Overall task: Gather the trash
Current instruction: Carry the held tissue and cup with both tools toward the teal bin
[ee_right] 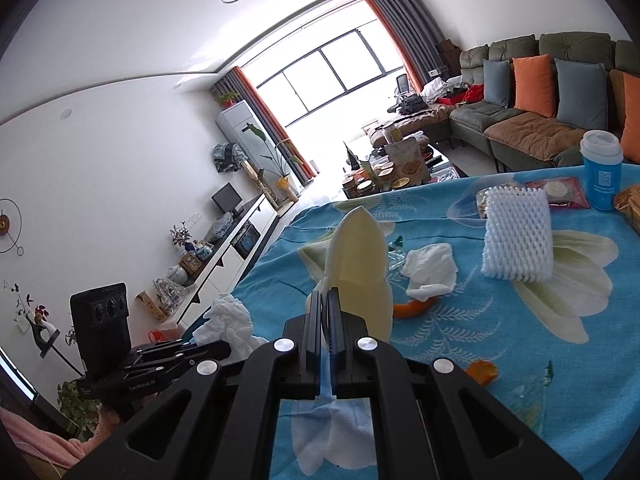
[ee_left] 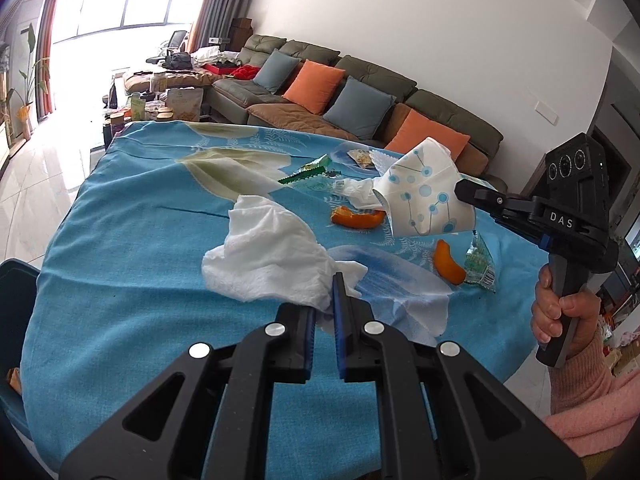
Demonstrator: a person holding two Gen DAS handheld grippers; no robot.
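Observation:
A crumpled white tissue point(ee_left: 272, 252) hangs just above the blue flowered tablecloth point(ee_left: 132, 240), with my left gripper point(ee_left: 322, 304) shut on its near corner. The right wrist view shows that gripper point(ee_right: 222, 350) at the lower left, the tissue point(ee_right: 226, 320) at its tip. My right gripper point(ee_right: 326, 300) is shut on a flattened paper cup point(ee_right: 360, 264). From the left wrist view the cup point(ee_left: 424, 196) is white with blue dots and is lifted clear of the table by the right gripper point(ee_left: 460, 191). Orange peels point(ee_left: 356, 218) point(ee_left: 450, 264), another tissue point(ee_right: 430, 270) and wrappers point(ee_left: 480, 266) lie on the cloth.
A white foam net point(ee_right: 518, 236), a blue cup with a white lid point(ee_right: 602, 172) and a red packet point(ee_right: 560, 192) stand at the table's far side. A dark container point(ee_left: 16, 304) sits off the table's left edge. Beyond are a sofa point(ee_left: 360, 92) and a cluttered low table point(ee_right: 392, 168).

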